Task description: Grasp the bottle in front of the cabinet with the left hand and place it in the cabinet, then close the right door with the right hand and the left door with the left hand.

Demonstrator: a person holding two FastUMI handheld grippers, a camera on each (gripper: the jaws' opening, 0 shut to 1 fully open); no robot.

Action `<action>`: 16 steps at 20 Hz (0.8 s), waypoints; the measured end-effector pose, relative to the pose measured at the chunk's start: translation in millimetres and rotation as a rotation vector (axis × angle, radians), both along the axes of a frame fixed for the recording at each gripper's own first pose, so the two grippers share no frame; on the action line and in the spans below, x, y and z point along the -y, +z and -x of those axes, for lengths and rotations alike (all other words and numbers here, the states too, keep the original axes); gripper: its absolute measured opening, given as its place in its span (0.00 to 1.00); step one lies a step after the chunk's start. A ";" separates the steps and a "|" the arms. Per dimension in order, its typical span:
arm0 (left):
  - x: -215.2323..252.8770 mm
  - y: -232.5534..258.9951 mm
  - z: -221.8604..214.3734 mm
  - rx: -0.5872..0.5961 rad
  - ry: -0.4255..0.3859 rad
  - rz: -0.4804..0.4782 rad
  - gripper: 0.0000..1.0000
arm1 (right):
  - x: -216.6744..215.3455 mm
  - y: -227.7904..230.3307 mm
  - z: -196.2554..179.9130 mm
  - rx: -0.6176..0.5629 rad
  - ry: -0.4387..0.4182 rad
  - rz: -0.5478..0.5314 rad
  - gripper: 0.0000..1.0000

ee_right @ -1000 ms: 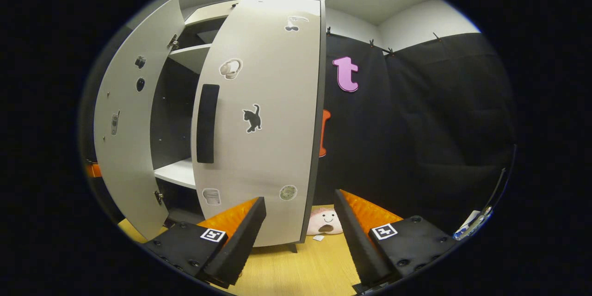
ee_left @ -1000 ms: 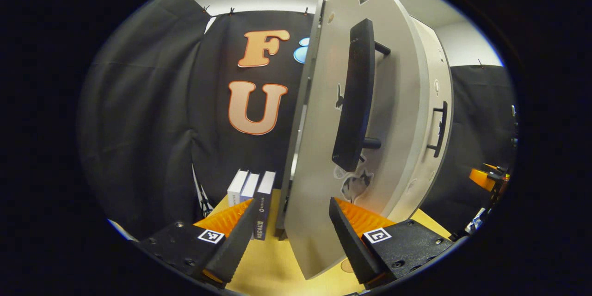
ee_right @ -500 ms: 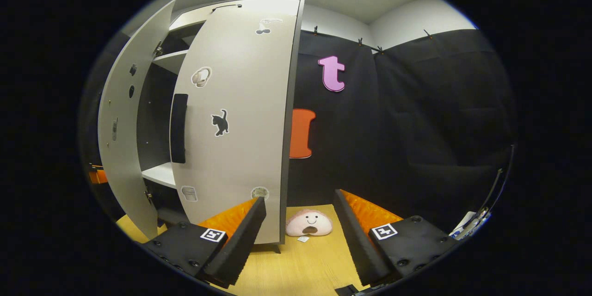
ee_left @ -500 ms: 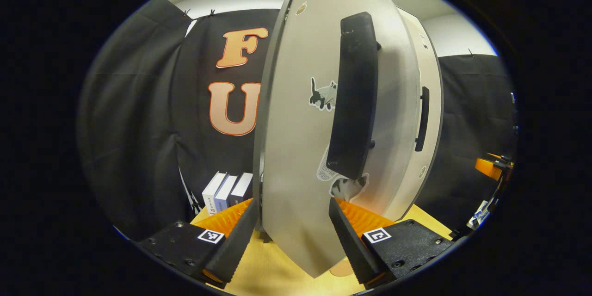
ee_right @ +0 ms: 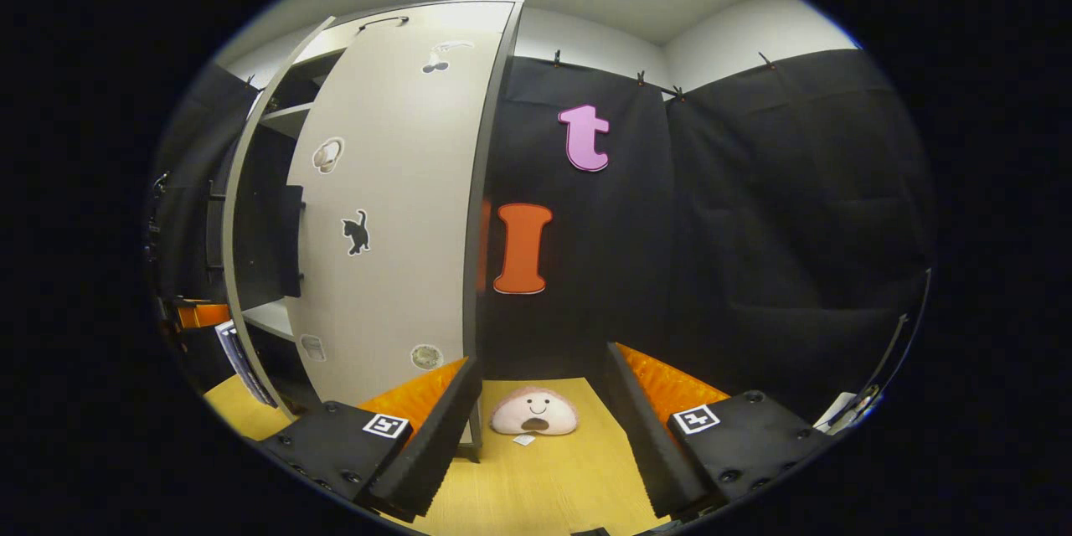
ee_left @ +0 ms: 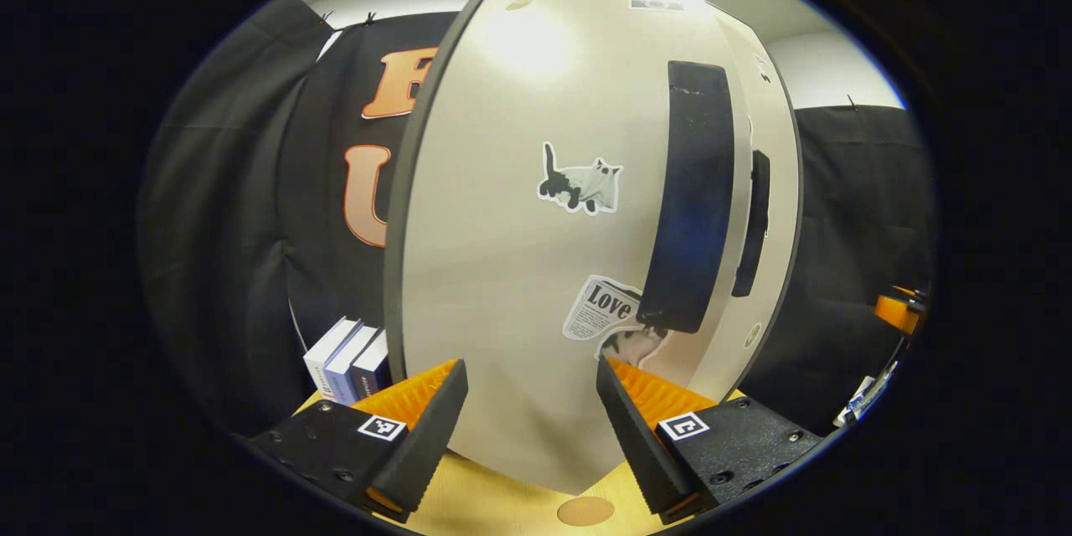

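The cabinet's pale left door [ee_left: 519, 268], with a cat sticker, stands right in front of my left gripper [ee_left: 528, 427]. That gripper is open, and the door's lower face lies between and just beyond its fingers. The door's black handle [ee_left: 695, 193] is up to the right. Past it are the right door [ee_left: 775, 184] and its handle [ee_left: 754, 226]. In the right gripper view the right door [ee_right: 394, 209] is swung in, and the left door's edge [ee_right: 239, 251] leaves a narrow gap showing a shelf [ee_right: 272, 318]. My right gripper [ee_right: 544, 435] is open and holds nothing, apart from the door.
Three books [ee_left: 347, 356] stand on the wooden table left of the cabinet. A round disc [ee_left: 584, 511] lies on the table below the left door. A pink plush toy [ee_right: 533, 412] lies on the table [ee_right: 553, 486] right of the cabinet.
The left door has swung far towards shut, now facing my left gripper almost flat. My right gripper has drifted right, away from the right door; the gap between the doors has narrowed.
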State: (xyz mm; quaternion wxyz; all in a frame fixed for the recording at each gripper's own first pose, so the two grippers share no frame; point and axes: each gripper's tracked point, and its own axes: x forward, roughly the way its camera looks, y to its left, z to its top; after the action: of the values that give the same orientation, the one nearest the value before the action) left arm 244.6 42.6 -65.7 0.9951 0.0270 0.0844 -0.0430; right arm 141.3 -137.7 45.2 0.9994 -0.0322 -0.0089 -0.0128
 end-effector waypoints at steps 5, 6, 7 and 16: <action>7.2 -4.5 -16.7 0.003 0.002 -0.037 0.95 | 29.1 -2.9 0.2 -0.002 -0.034 -0.023 0.98; 8.1 -5.0 -19.0 0.006 0.002 -0.035 0.95 | 32.8 -3.8 -1.1 -0.003 -0.038 -0.028 0.94; 8.9 -6.4 -21.7 0.003 0.003 -0.035 0.92 | 35.7 -4.5 -3.3 -0.003 -0.043 -0.031 0.98; 9.7 -4.2 -22.5 -0.004 0.029 -0.062 0.95 | 52.1 -6.8 -14.4 -0.018 -0.055 -0.038 0.94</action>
State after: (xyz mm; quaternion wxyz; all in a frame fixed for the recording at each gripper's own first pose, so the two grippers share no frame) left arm 267.1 32.8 -69.9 0.9942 0.0566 0.0881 -0.0259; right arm 155.7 -189.9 38.4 0.9991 -0.0134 0.0011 -0.0403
